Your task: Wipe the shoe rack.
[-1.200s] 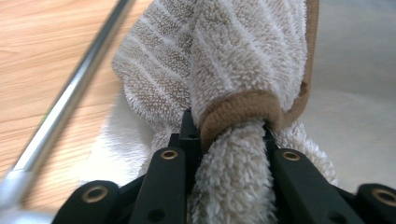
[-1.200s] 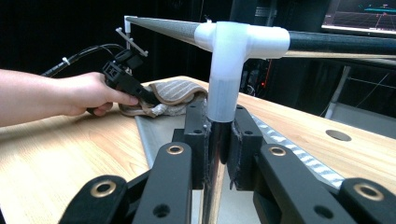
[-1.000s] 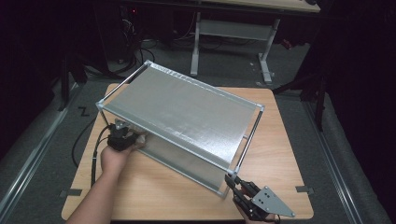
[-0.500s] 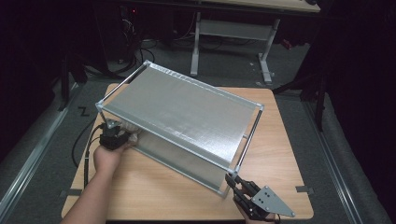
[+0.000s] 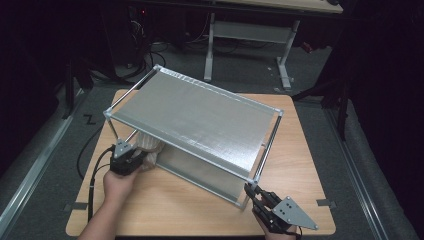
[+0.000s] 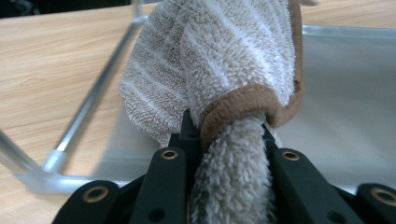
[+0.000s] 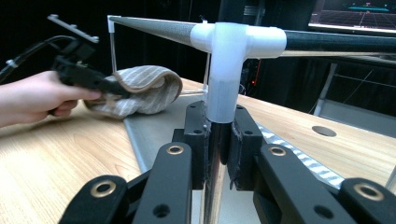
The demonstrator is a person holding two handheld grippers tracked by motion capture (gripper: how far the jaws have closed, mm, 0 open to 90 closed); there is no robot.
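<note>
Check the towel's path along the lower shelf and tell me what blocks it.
Nothing visible does. The left gripper is shut on the towel, which lies at the near-left end of the lower shelf. The bare shelf surface stretches ahead. The right gripper clamps the rack's corner post, off to the side.

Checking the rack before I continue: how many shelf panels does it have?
2: the upper panel on the posts, and the lower panel near the tabletop, where the towel rests. The upper one hides most of it.
</note>
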